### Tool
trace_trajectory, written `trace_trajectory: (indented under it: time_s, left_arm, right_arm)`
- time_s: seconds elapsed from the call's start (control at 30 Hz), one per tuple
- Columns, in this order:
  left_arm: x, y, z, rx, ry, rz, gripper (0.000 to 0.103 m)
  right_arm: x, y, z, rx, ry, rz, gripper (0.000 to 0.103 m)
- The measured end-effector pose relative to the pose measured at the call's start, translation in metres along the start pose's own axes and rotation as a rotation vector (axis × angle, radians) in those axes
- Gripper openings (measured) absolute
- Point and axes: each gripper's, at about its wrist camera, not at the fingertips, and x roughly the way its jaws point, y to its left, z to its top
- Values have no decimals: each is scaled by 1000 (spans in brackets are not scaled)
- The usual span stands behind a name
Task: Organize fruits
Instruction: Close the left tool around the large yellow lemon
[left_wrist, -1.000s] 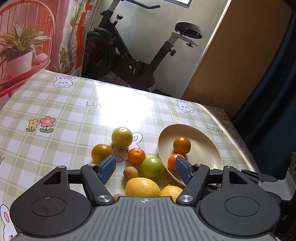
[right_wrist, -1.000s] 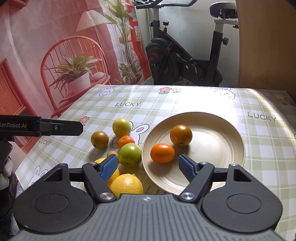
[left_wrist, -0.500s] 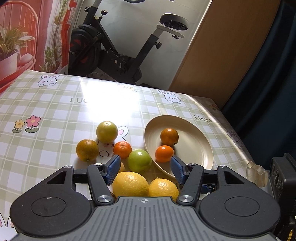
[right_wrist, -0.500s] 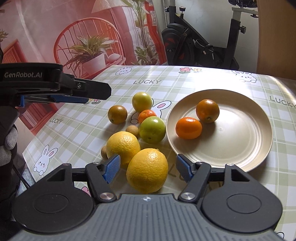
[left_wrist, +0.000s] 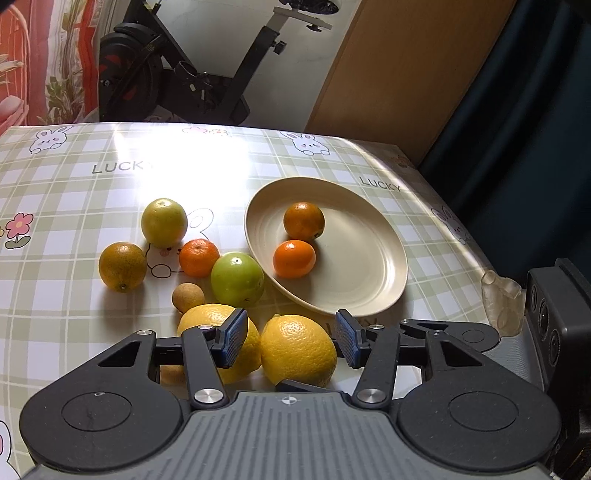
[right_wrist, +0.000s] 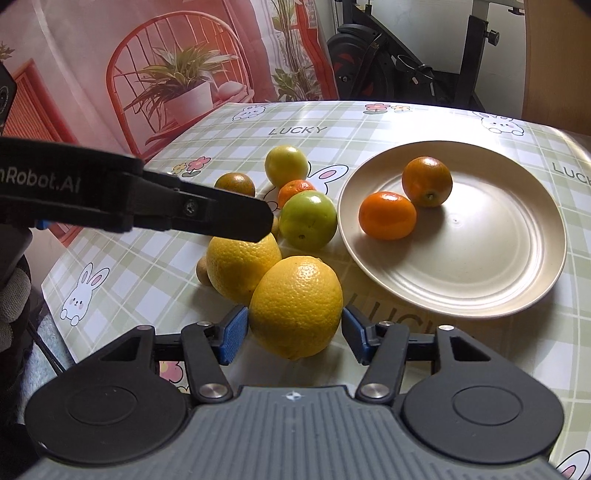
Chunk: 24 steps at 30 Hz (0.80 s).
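Right wrist view: right hand-held gripper (right_wrist: 291, 330) closing around the near lemon (right_wrist: 296, 307).
Its pads flank the lemon without pressing yet; the plate (right_wrist: 480, 280), just beyond, holds two oranges, likely the lemon's destination. Left hand-held gripper (left_wrist: 291, 338), tilted down like the right, closes with one finger (left_wrist: 232, 338) over the second lemon (left_wrist: 218, 325), gripping nothing.

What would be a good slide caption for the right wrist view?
Right gripper closing around a large yellow lemon beside a beige round plate holding two oranges.
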Motion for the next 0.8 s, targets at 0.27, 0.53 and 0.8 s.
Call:
trace_trajectory:
  time_s: [0.27,0.53,0.8]
  left_arm:
    - [22,-10,-1,49,60,-15,54]
    - [32,-14,-2,82,74,9,54]
    - [35,-18,-2,102,58,29,54]
  right_arm:
    - [-7,-8,-6,13,-4,2,56]
    - [-5,-10,-7,39,0,-6,55]
    - [3,-11,-3,52,-9,7,57]
